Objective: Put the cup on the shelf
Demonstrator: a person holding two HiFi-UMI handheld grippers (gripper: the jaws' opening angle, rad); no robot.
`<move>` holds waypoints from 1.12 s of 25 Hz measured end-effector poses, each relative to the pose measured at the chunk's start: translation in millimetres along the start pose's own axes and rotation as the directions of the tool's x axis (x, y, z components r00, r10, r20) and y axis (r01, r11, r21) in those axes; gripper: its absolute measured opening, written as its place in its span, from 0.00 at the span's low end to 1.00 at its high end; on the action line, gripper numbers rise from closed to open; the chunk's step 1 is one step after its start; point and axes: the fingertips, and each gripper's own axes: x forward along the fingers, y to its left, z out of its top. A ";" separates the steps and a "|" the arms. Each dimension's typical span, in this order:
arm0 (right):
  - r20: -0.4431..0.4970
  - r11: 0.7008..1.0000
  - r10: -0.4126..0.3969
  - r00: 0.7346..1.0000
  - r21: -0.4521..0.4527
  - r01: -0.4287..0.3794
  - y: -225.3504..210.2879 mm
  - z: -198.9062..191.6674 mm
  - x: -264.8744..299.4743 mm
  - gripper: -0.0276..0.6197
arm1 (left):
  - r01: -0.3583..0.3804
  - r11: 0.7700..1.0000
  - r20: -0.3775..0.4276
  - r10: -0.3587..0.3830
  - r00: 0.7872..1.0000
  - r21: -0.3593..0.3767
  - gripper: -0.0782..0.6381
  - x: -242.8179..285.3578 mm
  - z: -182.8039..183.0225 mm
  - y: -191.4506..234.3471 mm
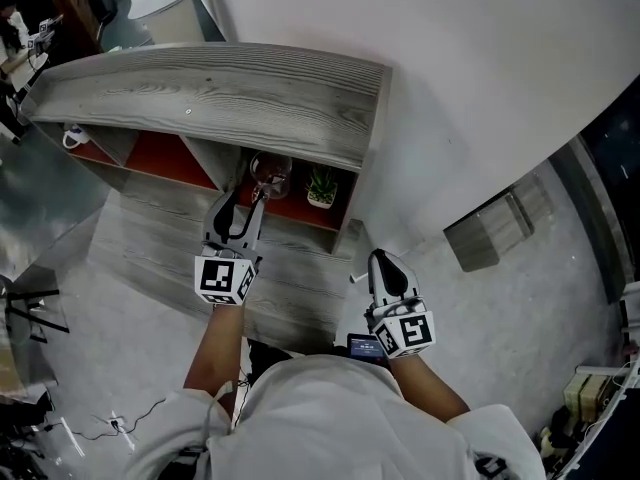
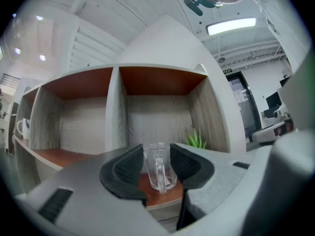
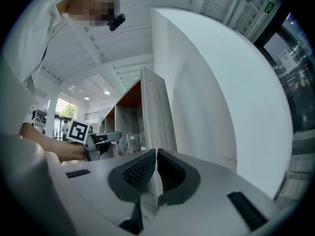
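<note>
The clear glass cup with a handle [image 2: 160,168] is seen standing upright on the red-brown floor of the right-hand compartment of the grey wood-grain shelf unit [image 2: 110,107], with its handle turned toward the camera. It is flanked by the left gripper [image 1: 247,200], whose black jaws are spread to either side of it. No pressing on the glass is made out, so the placing is judged done and only the drawing back of that gripper is judged left. In the same compartment, at 2 o'clock of the cup and near it, a small green plant in a white pot [image 2: 196,140] is set. The upright divider is found at 9 o'clock. Both are judged close enough to be knocked by a sideways retreat, and the handle could be caught by a jaw. A white mug [image 2: 22,128] is stood well apart in the far-left compartment. In the head view the right gripper [image 3: 155,168] is held at 4 o'clock of the left one, beside the shelf's side panel and the white wall [image 1: 480,68], with its jaws pressed together on nothing.
</note>
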 end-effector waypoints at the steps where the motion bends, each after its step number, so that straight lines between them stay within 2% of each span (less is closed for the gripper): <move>1: 0.006 1.000 0.008 1.000 0.000 -0.008 0.1 1.6 1.1 0.10 | -0.005 1.000 0.008 0.005 1.000 0.001 0.34 -6.4 6.7 -0.6; 5: 0.031 0.999 0.050 0.998 -0.021 -0.049 4.5 8.0 5.8 0.10 | -0.005 1.000 0.005 0.005 1.000 0.010 0.22 -38.2 27.7 -7.2; 10: 0.069 0.997 0.073 0.995 -0.026 -0.071 3.7 16.0 8.3 0.10 | -0.066 0.997 -0.043 0.068 0.997 0.027 0.13 -85.6 31.8 -3.8; 14: 0.080 0.997 0.080 0.994 -0.027 -0.078 12.0 14.7 2.9 0.10 | -0.097 0.994 -0.099 0.101 0.990 0.047 0.12 -123.7 13.9 -6.5; 19: 0.084 0.996 0.084 0.993 -0.045 -0.080 36.2 14.9 -12.2 0.10 | -0.142 0.990 -0.104 0.138 0.985 -0.028 0.12 -169.5 -2.3 -2.0; 23: 0.063 0.996 0.063 0.996 -0.073 -0.059 57.2 12.1 -35.0 0.10 | -0.132 0.990 -0.147 0.138 0.979 0.047 0.12 -202.2 -22.8 4.5; 28: 0.033 0.992 0.034 0.999 -0.126 -0.030 91.6 8.0 -70.2 0.10 | -0.118 0.993 -0.127 0.117 0.985 0.005 0.12 -253.7 -21.6 12.1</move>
